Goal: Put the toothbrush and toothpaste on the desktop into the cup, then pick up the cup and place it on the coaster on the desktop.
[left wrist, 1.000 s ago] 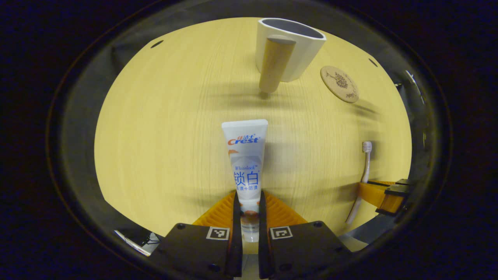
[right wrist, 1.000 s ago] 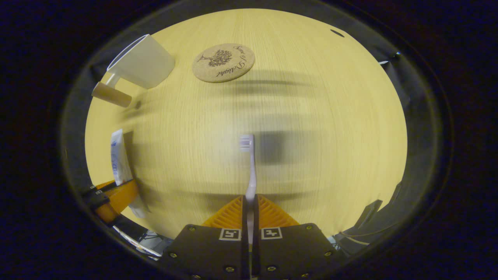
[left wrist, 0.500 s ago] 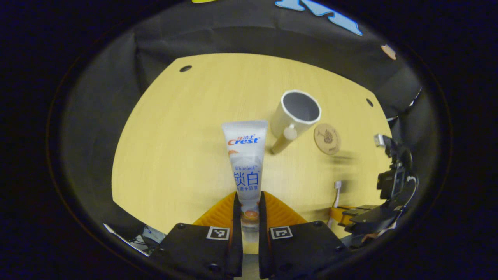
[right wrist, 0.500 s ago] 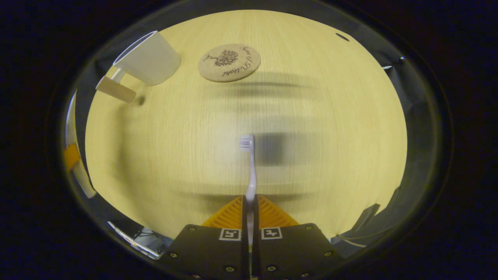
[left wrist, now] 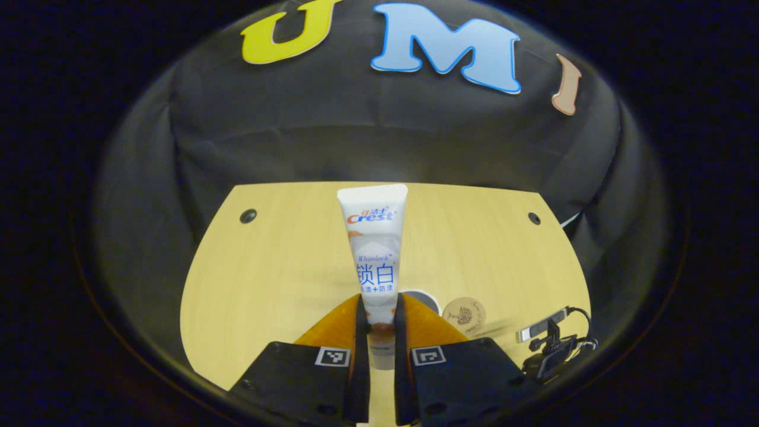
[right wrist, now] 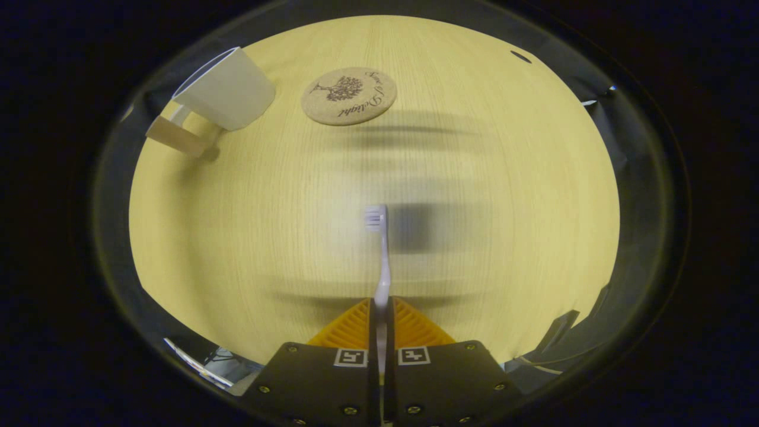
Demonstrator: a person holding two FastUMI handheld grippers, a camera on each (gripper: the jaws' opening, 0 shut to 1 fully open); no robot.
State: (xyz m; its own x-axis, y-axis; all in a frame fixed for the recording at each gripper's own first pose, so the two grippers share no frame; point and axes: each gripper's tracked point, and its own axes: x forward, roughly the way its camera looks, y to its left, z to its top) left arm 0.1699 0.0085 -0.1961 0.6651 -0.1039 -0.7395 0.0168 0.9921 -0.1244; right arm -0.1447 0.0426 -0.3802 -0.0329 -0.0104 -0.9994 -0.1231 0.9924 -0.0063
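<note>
1. White plastic fills the left gripper point(left wrist: 376, 323): its fingers are closed on the cap end of the toothpaste point(left wrist: 373, 249), tube pointing forward above the desktop point(left wrist: 278, 267).
2. Just past its fingers, the cup point(left wrist: 422, 298) rim peeks out, with the coaster point(left wrist: 463, 312) beside it.
3. The right gripper point(right wrist: 379, 317) is clamped on the toothbrush point(right wrist: 380, 261) handle, bristles forward.
4. Farther off, the cup point(right wrist: 222, 89) and coaster point(right wrist: 348, 95) sit near each other, apart.
</note>
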